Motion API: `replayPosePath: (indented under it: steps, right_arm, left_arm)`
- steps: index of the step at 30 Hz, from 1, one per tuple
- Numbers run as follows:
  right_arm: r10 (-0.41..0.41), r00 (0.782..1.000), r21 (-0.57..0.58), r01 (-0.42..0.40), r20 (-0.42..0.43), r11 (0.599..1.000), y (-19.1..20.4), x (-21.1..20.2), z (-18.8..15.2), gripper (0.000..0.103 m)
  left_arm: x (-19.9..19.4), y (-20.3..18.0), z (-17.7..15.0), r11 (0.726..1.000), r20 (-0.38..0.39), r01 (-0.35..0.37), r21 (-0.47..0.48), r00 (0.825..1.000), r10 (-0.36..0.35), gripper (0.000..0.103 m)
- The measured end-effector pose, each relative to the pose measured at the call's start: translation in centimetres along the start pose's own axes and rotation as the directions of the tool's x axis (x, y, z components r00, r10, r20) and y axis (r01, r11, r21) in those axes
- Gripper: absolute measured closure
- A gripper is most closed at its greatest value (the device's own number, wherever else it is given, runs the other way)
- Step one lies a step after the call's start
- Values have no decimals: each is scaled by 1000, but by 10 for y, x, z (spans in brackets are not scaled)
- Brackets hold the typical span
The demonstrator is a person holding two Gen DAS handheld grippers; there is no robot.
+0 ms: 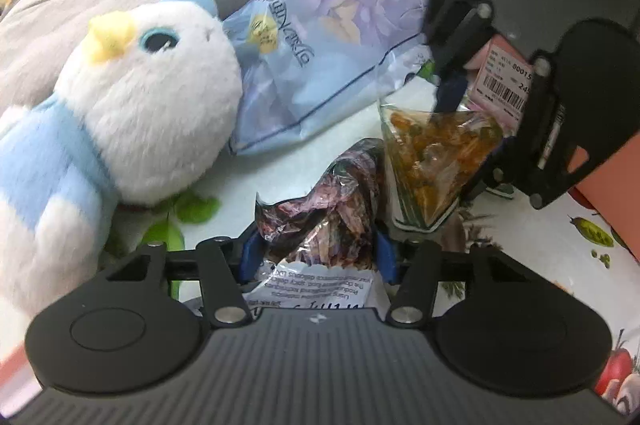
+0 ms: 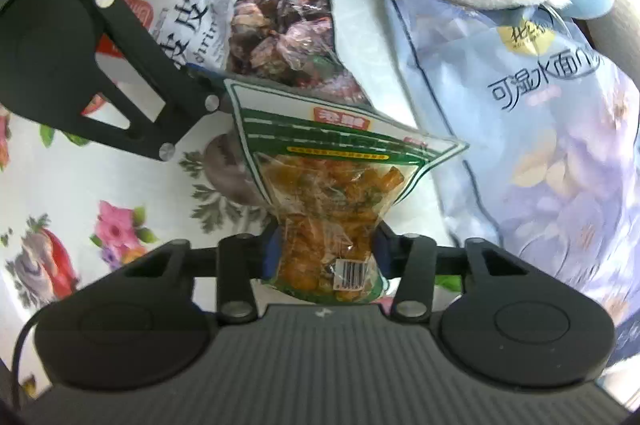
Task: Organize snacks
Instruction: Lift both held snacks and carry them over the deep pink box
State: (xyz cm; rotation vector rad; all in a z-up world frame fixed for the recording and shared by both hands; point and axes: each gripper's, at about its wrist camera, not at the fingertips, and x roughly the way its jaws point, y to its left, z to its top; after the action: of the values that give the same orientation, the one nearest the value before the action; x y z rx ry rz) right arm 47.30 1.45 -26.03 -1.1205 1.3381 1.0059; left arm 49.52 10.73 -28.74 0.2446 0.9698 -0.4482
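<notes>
Both bags are pinched w/ jaws part-closed, shrimp bag (image 1: 320, 221) by left gripper (image 1: 316, 257), orange bag (image 2: 328, 221) by right gripper (image 2: 326, 253), presumably for sorting clear of plush (image 1: 120, 113) & tissue pack (image 1: 336, 37).

White-and-pale-blue plush bird (image 1: 132, 97) with yellow beak; lavender floral-printed tissue pack (image 2: 540, 129) with navy edging; clear snack bag of orange pieces (image 2: 332, 193) with green-striped header; clear snack bag of dark purplish-brown pieces (image 1: 320, 213); white cloth (image 2: 80, 185) printed with pink flowers, green leaves.
</notes>
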Motion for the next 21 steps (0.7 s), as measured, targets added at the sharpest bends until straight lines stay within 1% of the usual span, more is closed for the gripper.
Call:
replayPosePath:
  steps: [3, 8, 10, 12, 14, 17, 18, 21]
  right_arm:
    - [19, 999, 46, -21, 35, 999, 17, 1, -19, 60]
    - [37, 995, 148, -50, 90, 988, 39, -3, -48, 61]
    - [34, 994, 180, -53, 104, 982, 44, -6, -59, 61]
    - [-1, 992, 238, -30, 128, 971, 46, -13, -64, 61]
    - [-8, 986, 287, -40, 164, 957, 46, -23, -71, 61]
    - [-21, 980, 323, -44, 197, 945, 51, -37, -81, 61]
    - [-33, 979, 331, -37, 203, 943, 49, -41, -83, 61]
    - [-38, 971, 378, -56, 236, 924, 39, -69, -91, 61]
  left_arm:
    - [-8, -1, -6, 999, -30, -5, -53, 1000, 3, 43]
    - [-16, -3, -17, 994, -69, -49, -100, 997, 42, 43]
    - [-25, -3, -23, 988, -83, -41, -149, 996, 29, 43]
    - [-34, -6, -28, 982, -83, -43, -183, 996, 28, 43]
    - [-45, -10, -30, 980, -73, -57, -190, 996, 43, 43]
    - [-63, -18, -33, 976, -62, -57, -212, 997, 45, 43]
    - [-71, -20, -33, 974, -59, -57, -220, 997, 45, 43]
    - [-95, -25, -26, 971, -43, -66, -231, 997, 58, 43]
